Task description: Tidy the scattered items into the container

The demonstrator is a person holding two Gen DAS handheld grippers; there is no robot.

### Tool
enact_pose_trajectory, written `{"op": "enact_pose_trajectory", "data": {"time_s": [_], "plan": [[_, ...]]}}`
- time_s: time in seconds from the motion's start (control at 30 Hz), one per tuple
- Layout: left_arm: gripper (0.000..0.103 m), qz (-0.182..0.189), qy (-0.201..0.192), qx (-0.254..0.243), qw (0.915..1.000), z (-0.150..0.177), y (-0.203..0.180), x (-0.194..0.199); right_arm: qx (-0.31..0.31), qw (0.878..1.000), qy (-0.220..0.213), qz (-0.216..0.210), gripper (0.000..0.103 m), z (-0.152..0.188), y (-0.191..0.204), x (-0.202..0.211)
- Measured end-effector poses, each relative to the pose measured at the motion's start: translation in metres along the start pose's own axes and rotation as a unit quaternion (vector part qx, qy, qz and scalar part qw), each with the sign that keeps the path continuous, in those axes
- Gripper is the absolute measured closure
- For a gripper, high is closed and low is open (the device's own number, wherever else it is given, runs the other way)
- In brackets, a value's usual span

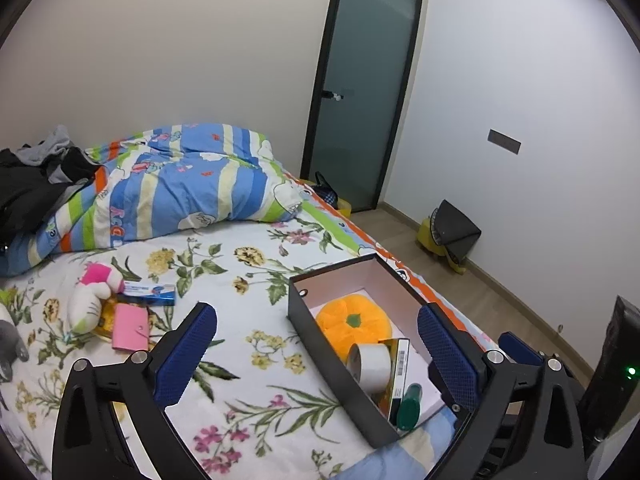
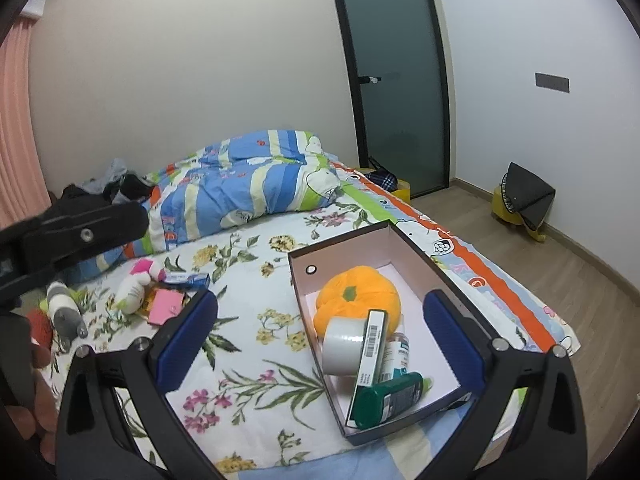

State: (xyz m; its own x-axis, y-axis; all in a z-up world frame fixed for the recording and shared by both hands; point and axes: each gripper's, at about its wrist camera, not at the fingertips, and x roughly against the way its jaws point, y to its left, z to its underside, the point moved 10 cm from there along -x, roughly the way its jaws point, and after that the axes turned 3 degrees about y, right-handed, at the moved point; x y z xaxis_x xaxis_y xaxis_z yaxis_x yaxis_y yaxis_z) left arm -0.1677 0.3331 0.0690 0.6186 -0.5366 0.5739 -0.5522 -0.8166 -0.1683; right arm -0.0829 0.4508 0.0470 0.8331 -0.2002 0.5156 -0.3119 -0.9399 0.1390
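1. Left gripper [image 1: 316,344] fingers spread wide, holding nothing, hovering over the bed [image 1: 248,280] with the near half of the box between its blue pads
2. Right gripper [image 2: 320,328] same: fingers wide apart, empty, above the box's near end
3. Box [image 1: 298,312], dark outside, pale inside, sits on the floral sheet at the bed's right edge, long axis running away from the cameras
4. In the box, near end: green bottle [image 2: 390,398] on its side, a slim carton [image 2: 370,354] leaning over it, a small clear bottle [image 2: 398,354] behind, and a tape roll [image 2: 340,346] against the left wall
5. Behind those, orange pumpkin plush [image 2: 358,300] in the box's middle
6. Still loose on the sheet, well left of the box: pink wallet [image 1: 130,328], white-and-pink plush [image 1: 92,296], blue-white tube box [image 1: 150,292], clustered and touching; grey plush [image 2: 64,312] further left
7. Far end: striped quilt [image 1: 180,184] bunched up, dark clothes [image 1: 36,184] at its left
8. Beyond the bed, frosted glass door [image 1: 360,92]
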Motion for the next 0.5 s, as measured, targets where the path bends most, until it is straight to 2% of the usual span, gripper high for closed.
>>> {"op": "enact_pose_trajectory", "data": {"time_s": [0.1, 0.2, 0.4, 0.5], "plan": [[0.002, -0.004, 0.012, 0.001, 0.9999, 0.004, 0.003, 0.007, 0.007, 1.0, -0.003, 0.002, 0.0, -0.002, 0.007, 0.01], [0.002, -0.018, 0.006, -0.013, 0.9997, 0.007, 0.004, 0.018, 0.014, 1.0, -0.001, 0.012, 0.0, -0.004, 0.01, 0.018], [0.002, -0.077, 0.014, -0.046, 0.9959, 0.02, 0.008, 0.032, 0.007, 0.999, 0.012, 0.029, 0.0, 0.009, 0.002, 0.033], [0.002, -0.076, 0.018, -0.049, 0.9958, 0.029, 0.005, 0.035, 0.004, 0.999, 0.022, 0.035, 0.0, 0.016, -0.003, 0.038]]}}
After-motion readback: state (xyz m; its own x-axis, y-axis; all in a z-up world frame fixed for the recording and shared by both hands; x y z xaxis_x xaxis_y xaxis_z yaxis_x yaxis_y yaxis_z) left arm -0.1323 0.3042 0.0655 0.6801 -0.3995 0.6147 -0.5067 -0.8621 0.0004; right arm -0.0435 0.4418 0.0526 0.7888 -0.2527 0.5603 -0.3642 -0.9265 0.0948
